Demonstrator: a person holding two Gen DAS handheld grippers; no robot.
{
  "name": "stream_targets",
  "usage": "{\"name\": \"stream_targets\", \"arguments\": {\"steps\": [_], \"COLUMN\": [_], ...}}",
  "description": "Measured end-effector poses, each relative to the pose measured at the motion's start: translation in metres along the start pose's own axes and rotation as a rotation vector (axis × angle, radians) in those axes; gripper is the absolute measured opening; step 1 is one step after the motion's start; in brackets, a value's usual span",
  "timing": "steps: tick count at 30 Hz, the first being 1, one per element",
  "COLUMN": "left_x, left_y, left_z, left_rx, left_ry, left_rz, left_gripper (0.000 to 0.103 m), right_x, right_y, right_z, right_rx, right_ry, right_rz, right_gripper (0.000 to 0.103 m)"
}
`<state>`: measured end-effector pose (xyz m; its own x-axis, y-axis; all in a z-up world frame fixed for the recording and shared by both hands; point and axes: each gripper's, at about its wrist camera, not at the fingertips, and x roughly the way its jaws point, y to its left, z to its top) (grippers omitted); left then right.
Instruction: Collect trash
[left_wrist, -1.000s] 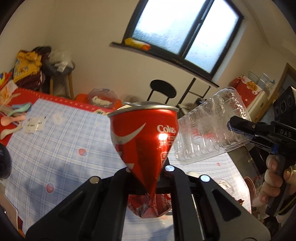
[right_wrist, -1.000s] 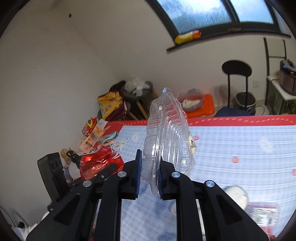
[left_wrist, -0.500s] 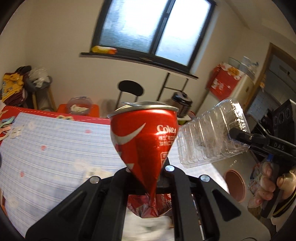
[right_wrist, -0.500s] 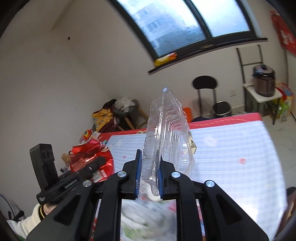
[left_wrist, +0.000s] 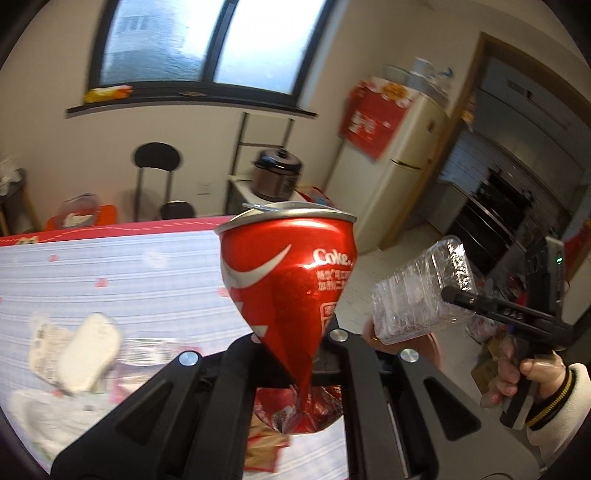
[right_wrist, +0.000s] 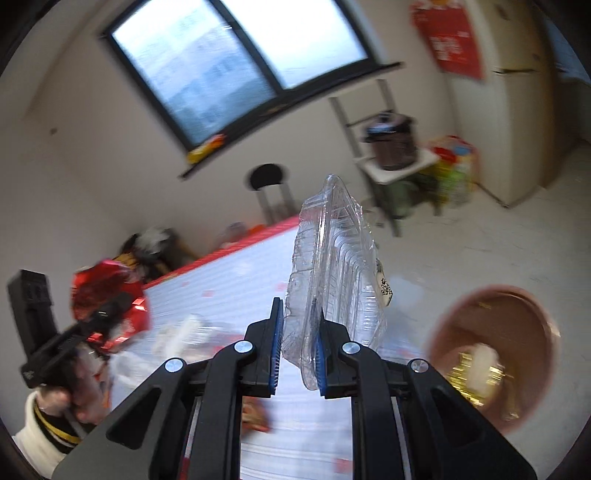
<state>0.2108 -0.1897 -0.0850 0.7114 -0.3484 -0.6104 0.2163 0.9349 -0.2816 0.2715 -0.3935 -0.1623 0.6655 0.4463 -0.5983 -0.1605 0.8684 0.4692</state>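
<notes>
Both jaws clamped, angled downward.

Table litter (left_wrist: 79, 352) blurred; bin (right_wrist: 491, 354) contents indistinct.

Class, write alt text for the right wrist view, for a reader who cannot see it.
The right gripper clamps a crushed clear plastic clamshell container upright above a checked tablecloth. To the right, on the floor, stands a brown round bin holding trash; at left, the left gripper holds a crushed red can.
</notes>
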Motion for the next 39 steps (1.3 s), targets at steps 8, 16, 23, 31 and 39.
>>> {"name": "stream_targets", "arguments": {"steps": [8,16,23,31,39], "left_x": [0.051,0.068,0.064,0.065,0.086], "left_y": [-0.047,-0.06,-0.062,-0.077,-0.118], "left_z": [-0.007,-0.014,-0.007,-0.009,-0.016], "left_rx": [0.053,0.094,0.128,0.175,0.23], "left_ry": [0.075,0.115,0.114,0.125,0.161], "left_rz": [-0.035,-0.02,-0.014,-0.051,-0.148], "left_gripper": [0.007,0.007,0.007,0.007,0.007], "right_x": [-0.012,-0.005,-0.012,-0.038,-0.087], "right_y": [-0.101,-0.137,-0.137,-0.121,-0.118], "right_z": [-0.028,-0.044,-0.039,-0.038,-0.057], "right_rx": [0.105,0.161,0.148,0.093,0.109], "right_ry": [0.014,0.022,-0.016,-0.06,-0.13], "right_rz": [-0.161,-0.232,-0.32,-0.424,-0.46], "right_gripper": [0.016,0.02,0.081,0.098,0.098]}}
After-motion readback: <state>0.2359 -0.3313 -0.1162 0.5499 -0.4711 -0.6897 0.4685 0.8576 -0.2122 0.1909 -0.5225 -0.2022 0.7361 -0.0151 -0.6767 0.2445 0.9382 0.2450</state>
